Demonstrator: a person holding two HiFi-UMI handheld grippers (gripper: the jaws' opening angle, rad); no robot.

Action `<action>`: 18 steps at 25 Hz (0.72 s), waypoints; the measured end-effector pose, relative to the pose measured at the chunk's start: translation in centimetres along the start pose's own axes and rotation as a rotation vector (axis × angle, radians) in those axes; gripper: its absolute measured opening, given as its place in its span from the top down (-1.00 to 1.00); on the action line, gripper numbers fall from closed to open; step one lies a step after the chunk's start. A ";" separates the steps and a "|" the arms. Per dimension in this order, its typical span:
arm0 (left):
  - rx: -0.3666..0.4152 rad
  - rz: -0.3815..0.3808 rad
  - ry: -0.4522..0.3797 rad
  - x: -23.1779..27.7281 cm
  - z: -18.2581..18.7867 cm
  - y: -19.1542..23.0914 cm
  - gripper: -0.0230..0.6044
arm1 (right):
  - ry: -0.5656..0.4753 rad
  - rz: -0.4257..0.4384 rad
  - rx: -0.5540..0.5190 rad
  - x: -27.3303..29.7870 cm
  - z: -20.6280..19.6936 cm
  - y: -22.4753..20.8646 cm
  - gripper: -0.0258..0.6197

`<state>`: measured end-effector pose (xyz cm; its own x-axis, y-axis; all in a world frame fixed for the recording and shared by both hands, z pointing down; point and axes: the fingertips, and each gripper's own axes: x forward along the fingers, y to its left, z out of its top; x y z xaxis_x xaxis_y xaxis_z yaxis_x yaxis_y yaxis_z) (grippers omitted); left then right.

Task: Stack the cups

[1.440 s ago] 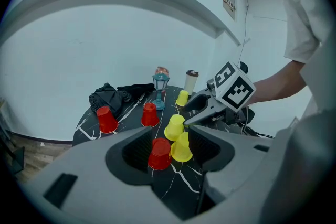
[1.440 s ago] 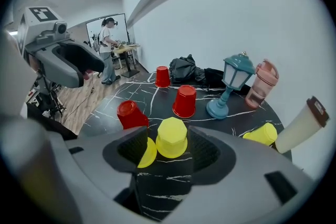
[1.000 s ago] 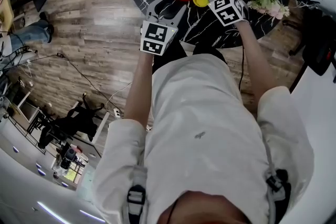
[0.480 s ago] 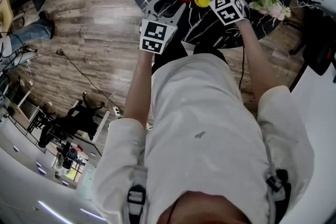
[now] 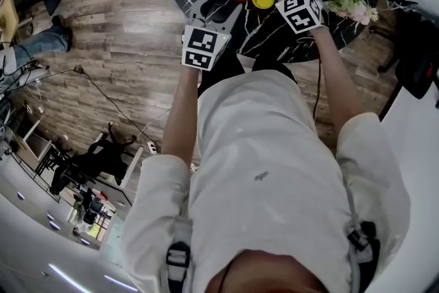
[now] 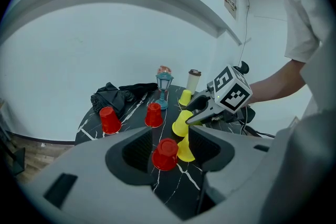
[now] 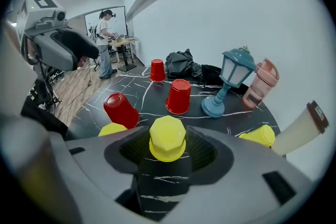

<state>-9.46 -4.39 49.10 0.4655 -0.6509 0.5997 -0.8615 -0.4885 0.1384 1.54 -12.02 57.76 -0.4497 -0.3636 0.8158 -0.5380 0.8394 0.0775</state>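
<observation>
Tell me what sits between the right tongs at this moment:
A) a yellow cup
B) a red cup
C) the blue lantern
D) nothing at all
A: the right gripper view shows an upside-down yellow cup squarely between the right tongs, whose jaws have just been closing around it; the red cups and the lantern stand farther back on the table.

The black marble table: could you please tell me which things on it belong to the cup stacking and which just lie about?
For the job: red plastic cups, yellow plastic cups.
Lying about: blue lantern, pink bottle, black cloth bundle, lidded paper cup, pale flowers.
</observation>
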 end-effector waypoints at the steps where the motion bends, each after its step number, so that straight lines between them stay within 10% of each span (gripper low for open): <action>1: 0.003 0.000 -0.002 0.0 0.0 -0.2 0.25 | -0.002 -0.004 0.003 -0.2 -0.2 -0.1 0.23; 18: 0.052 -0.051 -0.017 0.4 0.7 -5.0 0.25 | 0.016 -0.040 0.038 -4.0 -4.9 0.2 0.23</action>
<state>-4.82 -2.64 48.06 0.5122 -0.6338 0.5796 -0.8251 -0.5506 0.1269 6.70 -8.43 57.33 -0.4161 -0.3896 0.8216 -0.5819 0.8084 0.0887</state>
